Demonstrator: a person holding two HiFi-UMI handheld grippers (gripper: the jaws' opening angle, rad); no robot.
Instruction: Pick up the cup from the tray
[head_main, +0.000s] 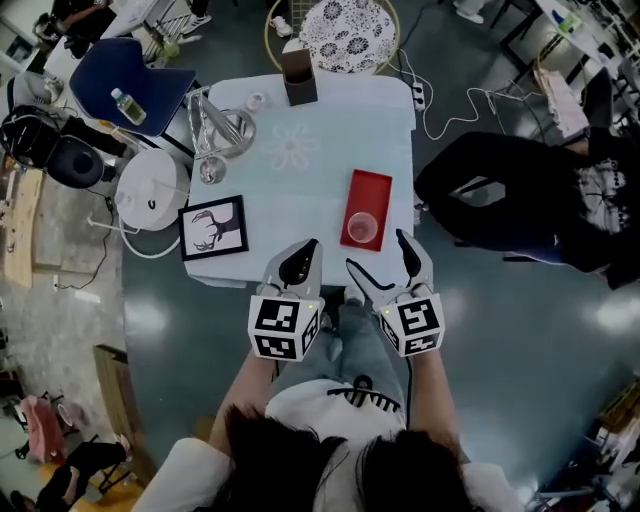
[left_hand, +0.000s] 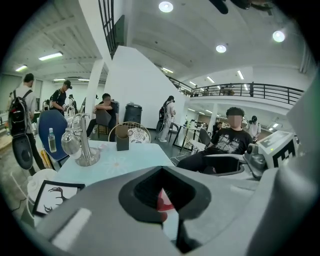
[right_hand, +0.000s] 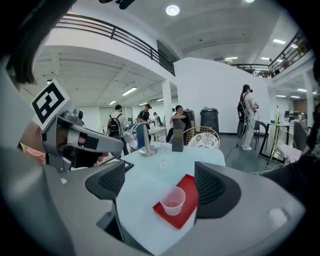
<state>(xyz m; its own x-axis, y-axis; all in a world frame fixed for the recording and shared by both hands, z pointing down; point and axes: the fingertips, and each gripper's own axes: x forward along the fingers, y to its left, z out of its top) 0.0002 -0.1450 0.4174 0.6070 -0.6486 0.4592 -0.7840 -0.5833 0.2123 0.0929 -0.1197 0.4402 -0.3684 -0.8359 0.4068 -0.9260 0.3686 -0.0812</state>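
A square table (head_main: 300, 150) with a pale blue, matte top bearing a faint flower print is seen on a glossy grey floor (head_main: 500, 330) in a large open hall with white walls and a railed gallery; a seated person in black (head_main: 520, 200) is seen just beside it. On the near right part of the top a flat red rectangular tray (head_main: 375, 195) is laid; the cup (head_main: 362, 228), round, translucent and plastic, is stood upright on the tray's near end. A black-framed deer picture (head_main: 213, 227), a shiny metal stand (head_main: 220, 130) and a dark brown box (head_main: 298, 75) are also set out. The right gripper (head_main: 375, 250) is held with its jaws spread wide, the cup ahead between them and untouched; the left gripper (head_main: 310, 246) is held with its jaws together, nothing gripped.
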